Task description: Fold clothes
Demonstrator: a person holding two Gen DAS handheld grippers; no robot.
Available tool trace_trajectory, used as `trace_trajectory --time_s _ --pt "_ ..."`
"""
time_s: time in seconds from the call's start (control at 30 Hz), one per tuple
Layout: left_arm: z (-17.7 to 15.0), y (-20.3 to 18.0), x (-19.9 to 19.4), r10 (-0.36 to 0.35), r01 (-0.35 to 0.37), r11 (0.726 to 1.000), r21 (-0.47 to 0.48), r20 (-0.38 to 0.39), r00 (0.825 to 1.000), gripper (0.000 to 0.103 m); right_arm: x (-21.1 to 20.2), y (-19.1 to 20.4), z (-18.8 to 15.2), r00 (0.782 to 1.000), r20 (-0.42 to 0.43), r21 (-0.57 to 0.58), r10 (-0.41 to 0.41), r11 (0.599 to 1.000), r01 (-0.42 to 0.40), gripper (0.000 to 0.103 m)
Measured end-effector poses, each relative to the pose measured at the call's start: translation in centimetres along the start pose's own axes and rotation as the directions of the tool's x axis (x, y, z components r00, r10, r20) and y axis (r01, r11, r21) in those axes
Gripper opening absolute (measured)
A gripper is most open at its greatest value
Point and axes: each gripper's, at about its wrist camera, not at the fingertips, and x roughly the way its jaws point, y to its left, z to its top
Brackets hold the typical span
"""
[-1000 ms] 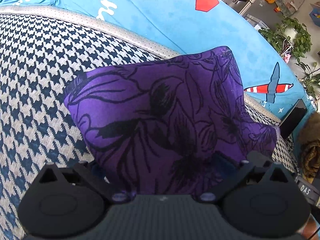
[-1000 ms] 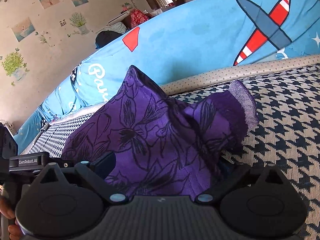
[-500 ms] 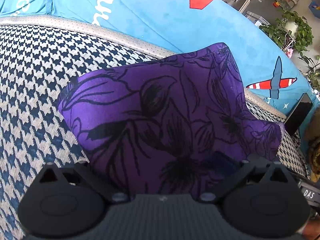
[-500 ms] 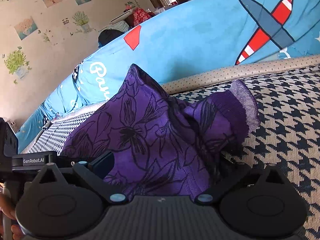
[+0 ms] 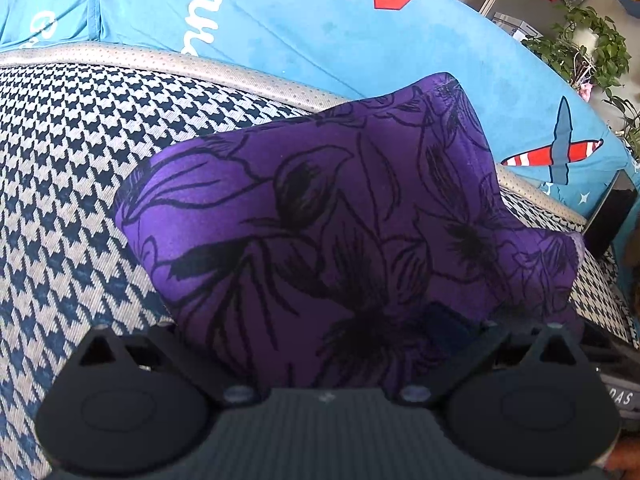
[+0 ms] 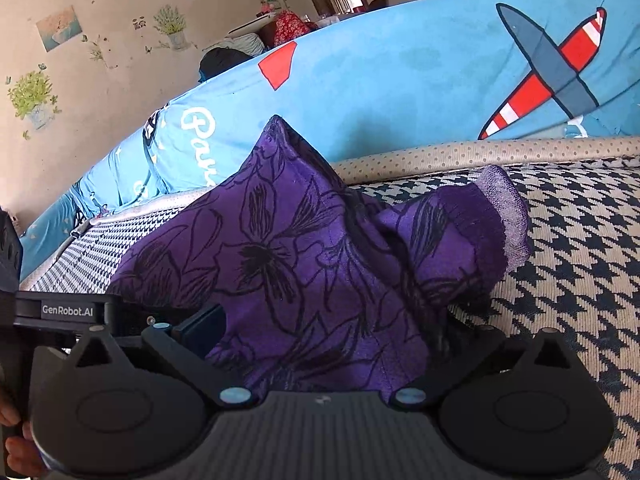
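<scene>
A purple garment with black flower outlines (image 5: 344,216) is bunched up and lifted off the houndstooth sofa seat (image 5: 60,168). My left gripper (image 5: 328,344) is shut on its near edge, and the cloth drapes over the fingers and hides them. In the right wrist view the same purple garment (image 6: 288,264) rises to a peak, with a pale-hemmed corner (image 6: 504,216) flopping right. My right gripper (image 6: 324,348) is shut on the cloth, its fingertips covered too. The left gripper's body (image 6: 68,312) shows close by at the left edge.
A blue cushion cover with aeroplane and white lettering (image 6: 440,80) lines the sofa back. A beige dotted trim (image 6: 480,156) separates it from the seat. Potted plants (image 5: 588,48) stand at the far right. A person's hand (image 6: 16,440) holds the left tool.
Both grippers have kept hold of the garment and drifted slightly. The cloth sits a little lower and nearer in the left wrist view, and its shape is almost unchanged.
</scene>
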Motion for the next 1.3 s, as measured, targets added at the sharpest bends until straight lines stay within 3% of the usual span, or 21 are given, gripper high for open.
trace_trajectory --time_s 0.5,0.6,0.7,0.73,0.87,1.0,1.3 --pt "0.1 -0.7 0.4 0.011 -0.012 1.0 0.025 0.014 1.0 0.103 0.5 1.1 -0.1 0.999 0.011 -0.046 -0.049 0.998 0.049 0.102" --pt "0.0 -1.2 0.3 0.02 -0.022 0.998 0.053 0.03 0.999 0.099 0.4 1.1 0.0 0.998 0.018 -0.05 -0.061 0.997 0.062 0.089" --pt "-0.3 -2.0 -0.2 0.032 -0.036 0.996 0.085 0.056 0.998 0.091 0.2 1.0 0.3 0.996 0.025 -0.029 -0.081 0.996 0.082 0.053" --pt "-0.3 -2.2 -0.4 0.037 -0.043 0.994 0.099 0.065 0.997 0.088 0.2 0.9 0.4 0.996 0.025 -0.018 -0.085 0.996 0.085 0.048" --pt "-0.5 -2.7 -0.7 0.051 -0.062 0.991 0.12 0.093 0.994 0.074 0.1 1.4 0.5 0.994 0.029 -0.028 -0.106 0.994 0.106 0.042" --pt "-0.7 -3.2 -1.8 0.069 -0.084 0.989 0.125 0.119 0.991 0.063 -0.3 2.2 0.9 0.991 0.045 -0.048 -0.126 0.991 0.128 0.027" --pt "-1.0 -4.0 -3.6 0.094 -0.113 0.986 0.121 0.152 0.984 0.05 -1.4 3.1 1.4 0.987 0.075 -0.069 -0.145 0.986 0.15 0.024"
